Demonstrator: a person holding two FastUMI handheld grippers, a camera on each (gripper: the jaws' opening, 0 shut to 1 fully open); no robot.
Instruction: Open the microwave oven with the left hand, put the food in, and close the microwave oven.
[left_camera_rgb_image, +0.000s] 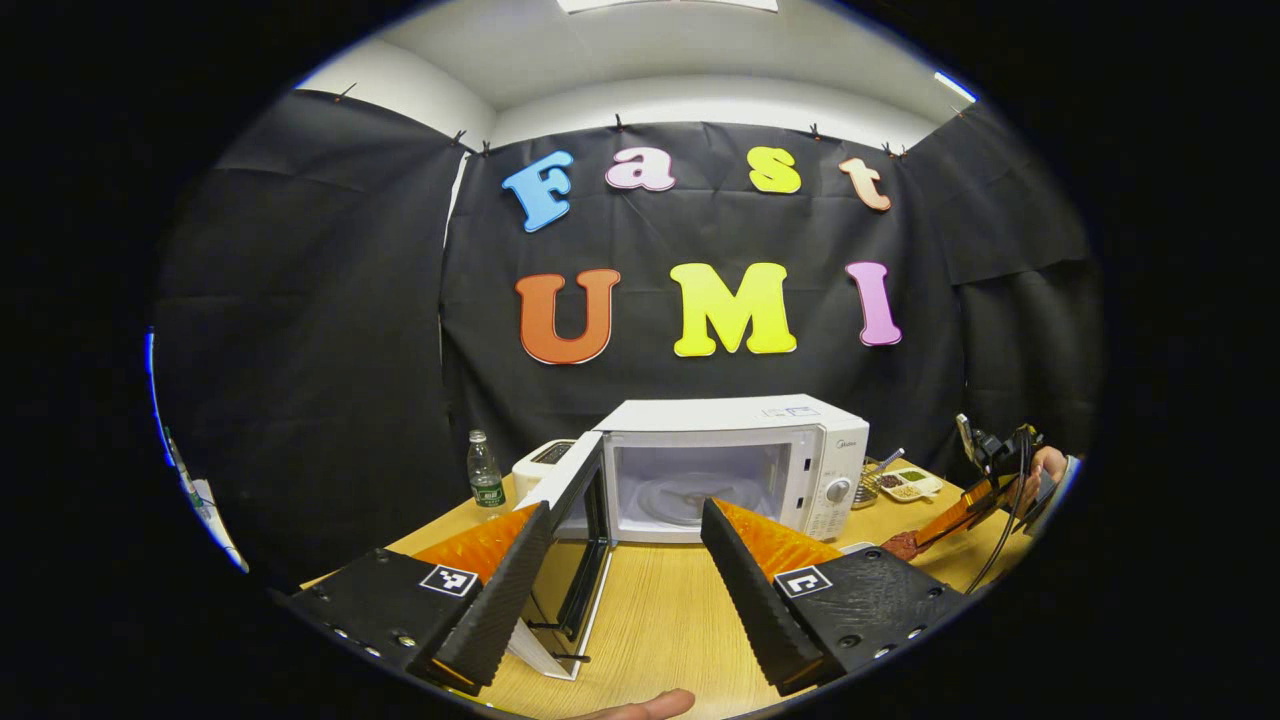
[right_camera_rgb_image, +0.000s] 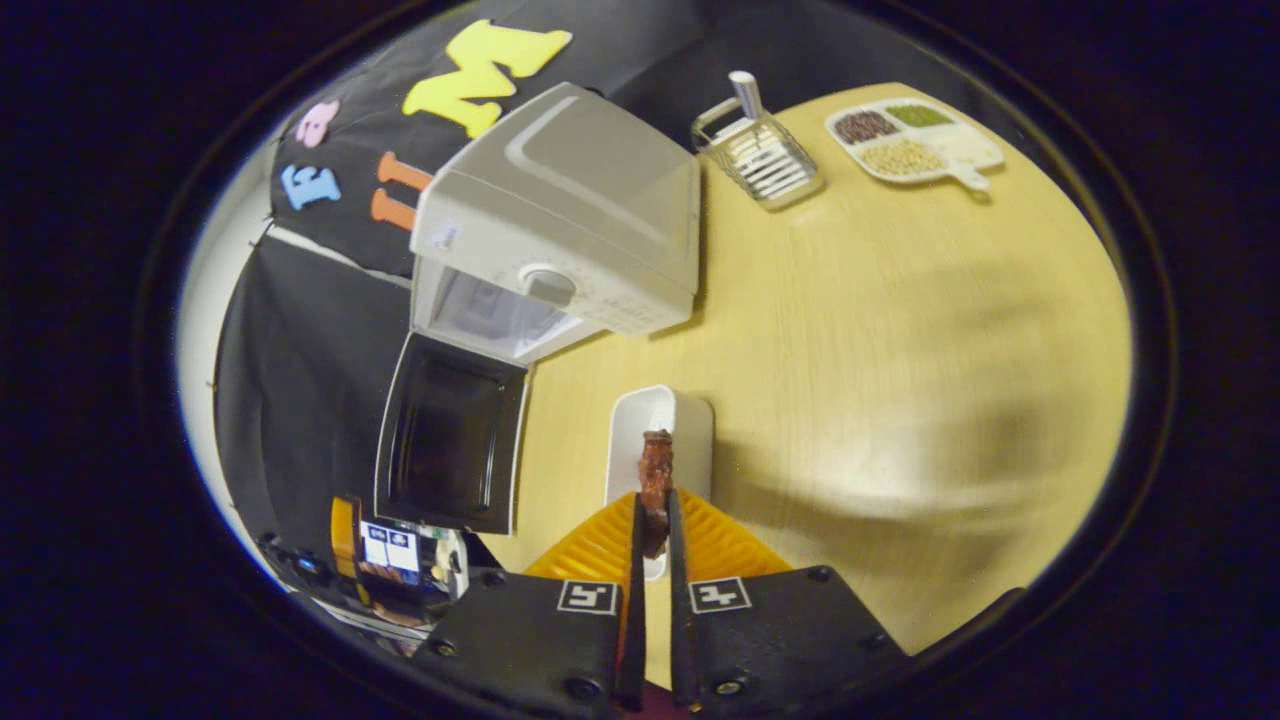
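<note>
While left tongs (left_camera_rgb_image: 625, 560) gape, right tongs (right_camera_rgb_image: 652, 520) pinch food (right_camera_rgb_image: 656, 475).

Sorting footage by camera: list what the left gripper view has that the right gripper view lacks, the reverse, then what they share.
Left gripper view alone: a water bottle, a toaster and the microwave's bare turntable, seen between the open left gripper.

Right gripper view alone: the white dish under the right gripper, which is shut on the brown food.

Shared: the microwave with its door open, the wooden table, the wire rack and the divided tray.
</note>
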